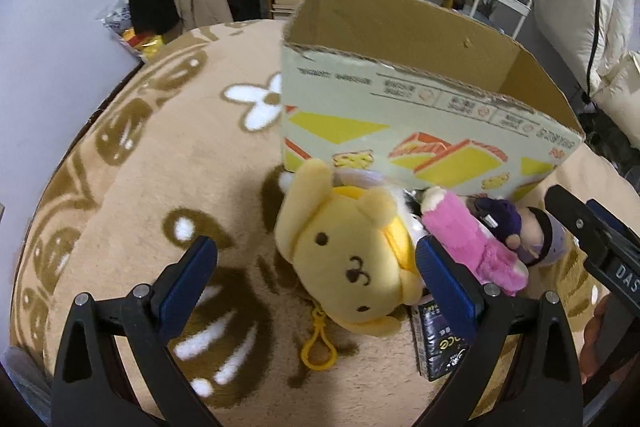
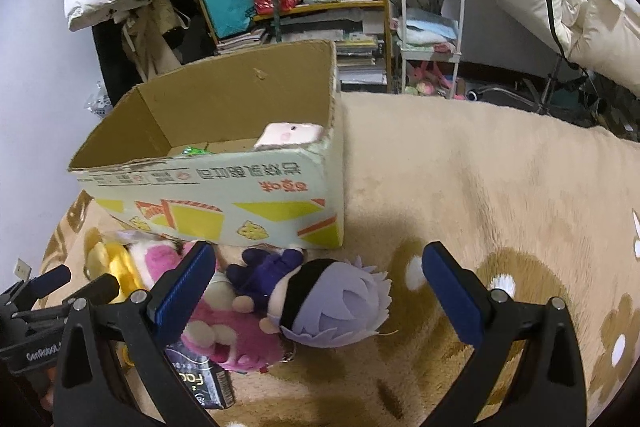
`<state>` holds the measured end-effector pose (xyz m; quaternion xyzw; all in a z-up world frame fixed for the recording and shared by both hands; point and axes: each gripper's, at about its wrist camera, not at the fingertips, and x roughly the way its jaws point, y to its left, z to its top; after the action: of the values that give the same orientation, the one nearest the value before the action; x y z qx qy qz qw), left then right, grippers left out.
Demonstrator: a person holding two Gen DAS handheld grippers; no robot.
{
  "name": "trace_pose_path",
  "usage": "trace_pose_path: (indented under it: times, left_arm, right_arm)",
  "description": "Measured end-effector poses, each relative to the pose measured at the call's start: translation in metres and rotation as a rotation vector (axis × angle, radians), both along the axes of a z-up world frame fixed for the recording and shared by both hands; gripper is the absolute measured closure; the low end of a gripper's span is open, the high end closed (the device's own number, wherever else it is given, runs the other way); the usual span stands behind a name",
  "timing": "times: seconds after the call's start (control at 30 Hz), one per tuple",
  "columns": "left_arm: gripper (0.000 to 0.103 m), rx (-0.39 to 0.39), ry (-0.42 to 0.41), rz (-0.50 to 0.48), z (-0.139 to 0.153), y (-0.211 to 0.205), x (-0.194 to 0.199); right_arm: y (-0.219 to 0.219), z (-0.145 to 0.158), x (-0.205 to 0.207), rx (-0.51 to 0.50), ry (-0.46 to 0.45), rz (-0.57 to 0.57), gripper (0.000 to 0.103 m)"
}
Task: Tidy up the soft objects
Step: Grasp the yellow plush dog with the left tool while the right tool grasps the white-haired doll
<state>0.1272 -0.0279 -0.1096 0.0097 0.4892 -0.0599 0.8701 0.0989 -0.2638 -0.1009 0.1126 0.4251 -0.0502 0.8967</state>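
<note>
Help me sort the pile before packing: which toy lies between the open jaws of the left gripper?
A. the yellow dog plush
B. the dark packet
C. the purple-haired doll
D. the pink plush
A: in the left wrist view the yellow dog plush lies between the open jaws of the left gripper; the pink plush lies beyond the right-side jaw.

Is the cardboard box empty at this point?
Not empty: the right wrist view shows a pink item inside the cardboard box; plush toys lie outside.

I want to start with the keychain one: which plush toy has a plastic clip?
The yellow dog plush, between the open left tongs. A yellow clip hangs from it; the pink plush and the purple-haired doll show no such clip.
</note>
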Motion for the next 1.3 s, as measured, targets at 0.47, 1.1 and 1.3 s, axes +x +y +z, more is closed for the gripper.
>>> trace_pose_path:
  times: [0.47, 1.1, 1.3]
  left_arm:
    - [0.005, -0.051, 0.122, -0.011, -0.029, -0.009, 0.014]
    - [0.019, -0.057, 0.184, -0.007, -0.052, -0.004, 0.03]
    - [0.028, -0.033, 0.185, -0.024, -0.053, -0.013, 0.022]
  right_arm:
    - [-0.022, -0.034, 0.014, 0.06, 0.138, -0.073, 0.0]
    - [-0.011, -0.055, 0.017, 0.227, 0.198, -0.01, 0.016]
    - [-0.008, -0.052, 0.01, 0.219, 0.192, -0.019, 0.026]
